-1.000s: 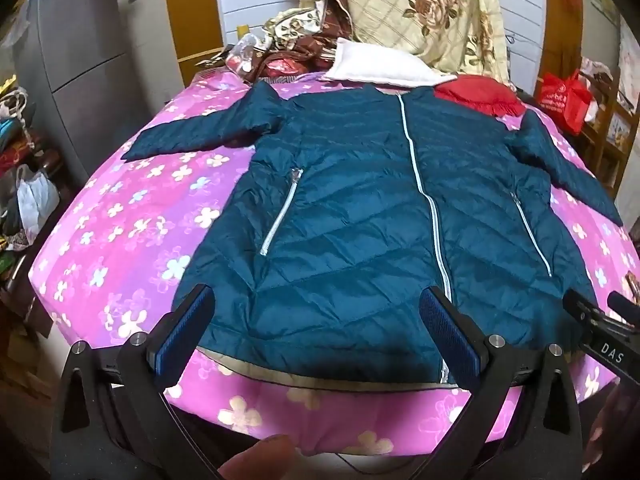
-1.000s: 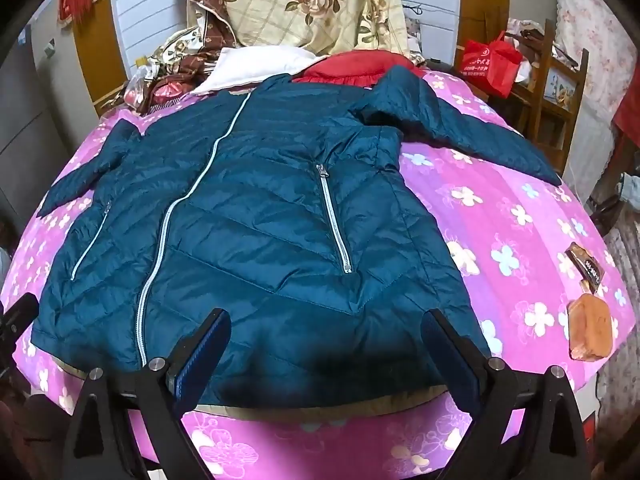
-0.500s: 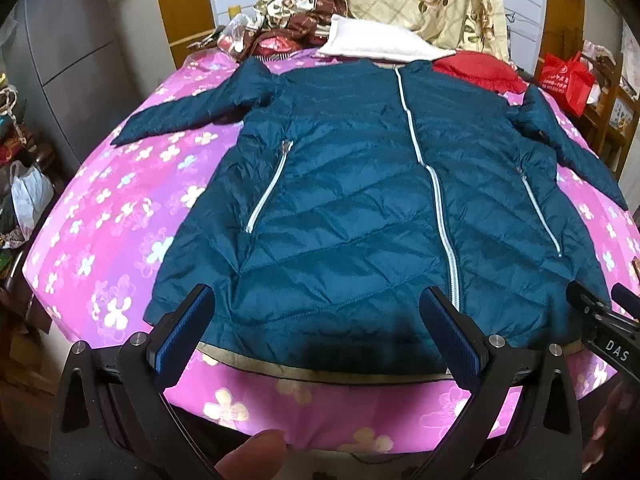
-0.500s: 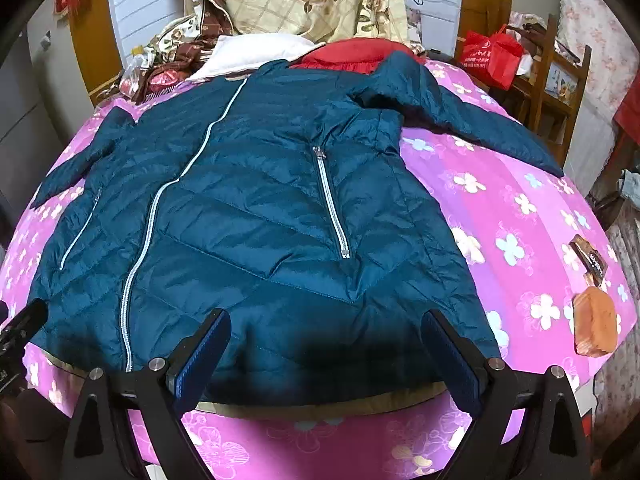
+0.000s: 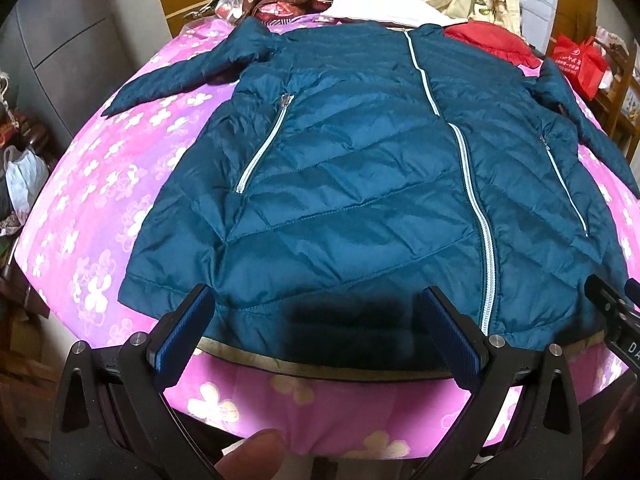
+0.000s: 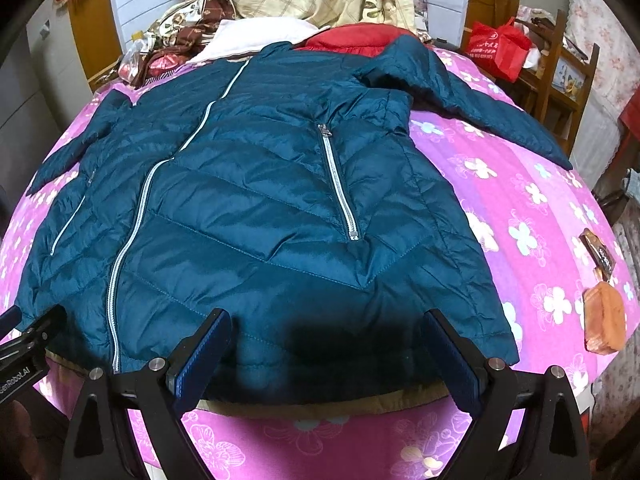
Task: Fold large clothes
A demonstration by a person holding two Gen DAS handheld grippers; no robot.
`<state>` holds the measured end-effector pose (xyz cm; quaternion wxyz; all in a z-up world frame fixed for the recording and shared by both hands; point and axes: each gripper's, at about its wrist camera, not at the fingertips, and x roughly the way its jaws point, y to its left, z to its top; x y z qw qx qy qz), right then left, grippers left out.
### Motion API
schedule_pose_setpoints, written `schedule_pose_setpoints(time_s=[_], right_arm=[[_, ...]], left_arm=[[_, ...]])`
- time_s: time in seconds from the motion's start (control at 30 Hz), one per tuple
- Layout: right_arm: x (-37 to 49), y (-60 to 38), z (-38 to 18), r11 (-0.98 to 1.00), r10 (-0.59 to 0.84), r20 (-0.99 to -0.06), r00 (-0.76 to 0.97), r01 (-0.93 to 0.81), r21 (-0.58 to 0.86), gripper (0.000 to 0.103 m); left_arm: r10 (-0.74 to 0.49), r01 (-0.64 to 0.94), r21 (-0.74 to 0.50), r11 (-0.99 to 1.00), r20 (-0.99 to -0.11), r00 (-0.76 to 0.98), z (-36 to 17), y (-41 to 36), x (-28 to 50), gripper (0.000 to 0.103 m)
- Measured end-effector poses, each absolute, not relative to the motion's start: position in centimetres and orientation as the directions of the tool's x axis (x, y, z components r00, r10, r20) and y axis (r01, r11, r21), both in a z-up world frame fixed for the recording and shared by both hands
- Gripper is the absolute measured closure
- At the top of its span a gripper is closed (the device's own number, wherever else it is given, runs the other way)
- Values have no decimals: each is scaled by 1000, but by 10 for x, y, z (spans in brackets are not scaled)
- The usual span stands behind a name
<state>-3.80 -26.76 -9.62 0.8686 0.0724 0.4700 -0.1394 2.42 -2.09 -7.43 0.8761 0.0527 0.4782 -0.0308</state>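
- Left gripper and right gripper: both with jaws wide apart, empty, at lower frame, poised over the hem.
- Jacket lies flat, zipped, front up on the pink bedspread, sleeves spread toward upper corners.
- We judge folding not yet begun; next, grip a side edge or sleeve and fold inward.

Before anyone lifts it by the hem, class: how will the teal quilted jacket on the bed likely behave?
The teal quilted jacket will probably drape limply, since it lies flat with soft creases. Its puffy quilting suggests it is light for its size. The shiny shell may slip between the open left gripper fingers.
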Motion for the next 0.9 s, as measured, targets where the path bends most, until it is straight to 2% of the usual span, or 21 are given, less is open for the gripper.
schedule_pose_setpoints(time_s=[0.23, 0.47, 0.57, 0.7, 0.9], right_arm=[[-38, -272, -96, 945, -179, -838, 515, 326, -2, 8], [-43, -288, -89, 930, -209, -824, 526, 368, -1, 8], [-45, -294, -88, 924, -209, -824, 527, 382, 10, 8], [-47, -297, -85, 921, -213, -820, 532, 389, 12, 8], [-52, -298, -80, 919, -228, -808, 544, 395, 7, 8]], left_arm=[[-17, 101, 45, 994, -842, 539, -70, -19, 18, 1], [-86, 97, -42, 994, -853, 515, -62, -19, -17, 1], [-50, 128, 25, 991, -831, 554, -55, -32, -37, 1], [39, 125, 158, 979, -755, 654, -36, -46, -54, 1], [-57, 212, 119, 970, -736, 675, -29, -51, -68, 1]])
